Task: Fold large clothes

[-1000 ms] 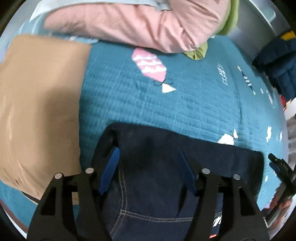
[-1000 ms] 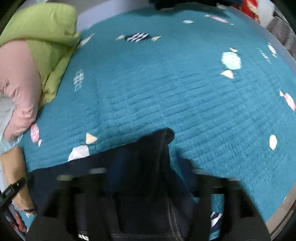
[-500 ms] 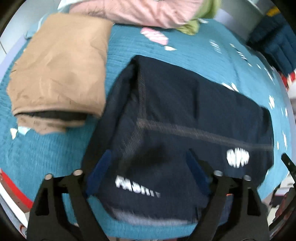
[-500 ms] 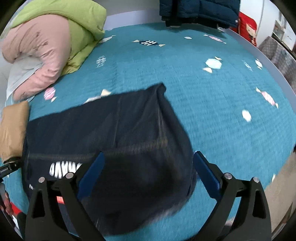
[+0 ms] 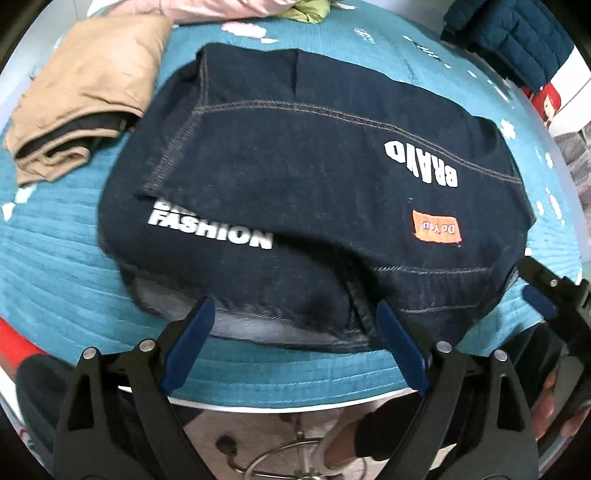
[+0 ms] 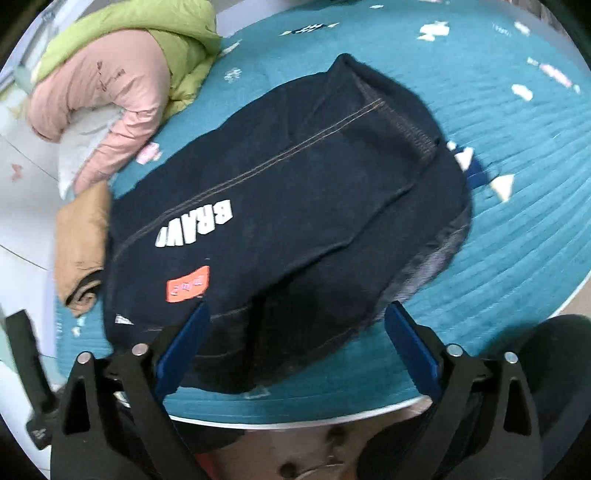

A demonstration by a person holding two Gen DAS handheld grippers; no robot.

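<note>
A home bedroom. A bed covered by a teal quilted bedspread (image 6: 517, 229) with small candy-like prints holds everyday clothes: a pink and green padded jacket (image 6: 122, 77), folded tan trousers (image 5: 92, 85), dark folded jeans (image 5: 295, 177), and a navy puffer jacket (image 5: 517, 33).

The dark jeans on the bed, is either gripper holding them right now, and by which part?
Nothing is held. The left gripper and right gripper are open at the near edge of the folded jeans.
</note>
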